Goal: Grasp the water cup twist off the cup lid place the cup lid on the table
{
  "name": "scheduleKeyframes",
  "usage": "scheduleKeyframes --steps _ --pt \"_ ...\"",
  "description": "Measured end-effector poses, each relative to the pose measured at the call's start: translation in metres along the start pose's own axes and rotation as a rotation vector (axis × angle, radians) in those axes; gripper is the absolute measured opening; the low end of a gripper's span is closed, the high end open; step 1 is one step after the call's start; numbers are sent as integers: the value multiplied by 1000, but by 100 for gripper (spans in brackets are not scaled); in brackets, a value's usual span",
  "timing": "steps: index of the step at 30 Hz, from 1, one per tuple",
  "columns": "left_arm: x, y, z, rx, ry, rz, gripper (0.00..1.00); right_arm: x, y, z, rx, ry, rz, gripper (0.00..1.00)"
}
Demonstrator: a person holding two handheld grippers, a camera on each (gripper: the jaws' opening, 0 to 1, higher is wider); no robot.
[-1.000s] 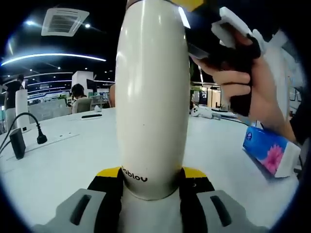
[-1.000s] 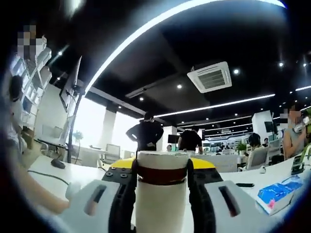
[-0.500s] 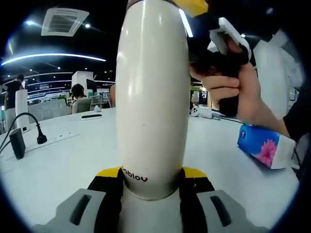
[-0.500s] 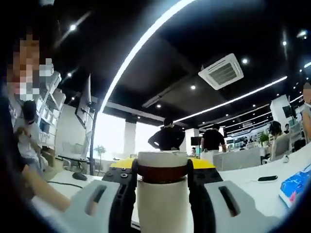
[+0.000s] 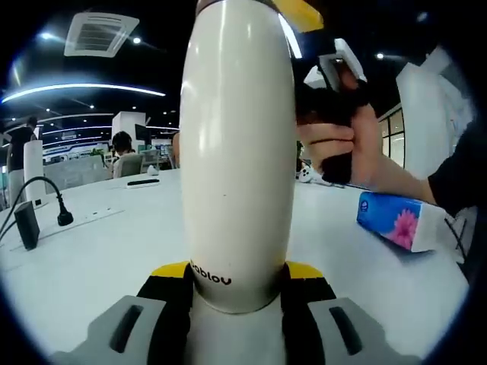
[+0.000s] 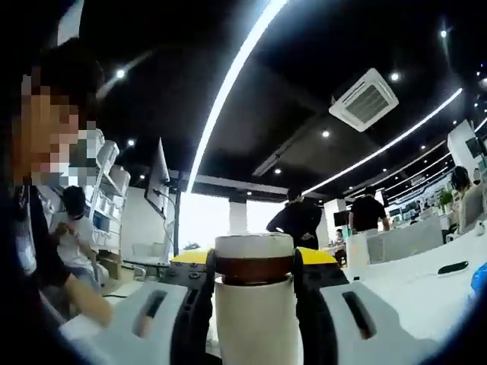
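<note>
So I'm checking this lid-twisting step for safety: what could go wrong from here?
The smooth cream cylindrical cup is clamped only near its base by the left gripper, so twisting might spin or tip it. The right gripper holds the cream lid with a brown band by a narrow grip, so it could slip. The blue tissue pack lies close by on the white table, where the lid may land.

Left tool [image 5: 237, 285] clamped; right tool [image 6: 253, 274] clamped.
</note>
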State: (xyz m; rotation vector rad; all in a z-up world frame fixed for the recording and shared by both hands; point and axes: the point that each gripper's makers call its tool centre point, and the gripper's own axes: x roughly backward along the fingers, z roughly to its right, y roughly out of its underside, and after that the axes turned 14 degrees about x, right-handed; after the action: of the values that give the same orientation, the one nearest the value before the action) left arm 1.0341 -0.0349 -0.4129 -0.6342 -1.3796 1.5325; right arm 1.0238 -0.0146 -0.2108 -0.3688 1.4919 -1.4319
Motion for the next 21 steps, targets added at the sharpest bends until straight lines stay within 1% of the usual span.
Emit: scheduleKeyframes --steps 5,12,17,19,21 --pt "0 0 0 0 1 1 47 0 -1 -1 9 -57 12 44" --pt "0 0 1 0 1 1 47 -1 -1 4 -40 -151 40 44" --pt "0 0 1 0 1 0 47 0 -1 -2 -69 -229 66 44" --pt "0 0 1 0 0 0 47 0 -1 -2 -109 -266 80 44" --pt "-1 0 1 0 0 1 47 0 -1 -2 -133 -289 87 44"
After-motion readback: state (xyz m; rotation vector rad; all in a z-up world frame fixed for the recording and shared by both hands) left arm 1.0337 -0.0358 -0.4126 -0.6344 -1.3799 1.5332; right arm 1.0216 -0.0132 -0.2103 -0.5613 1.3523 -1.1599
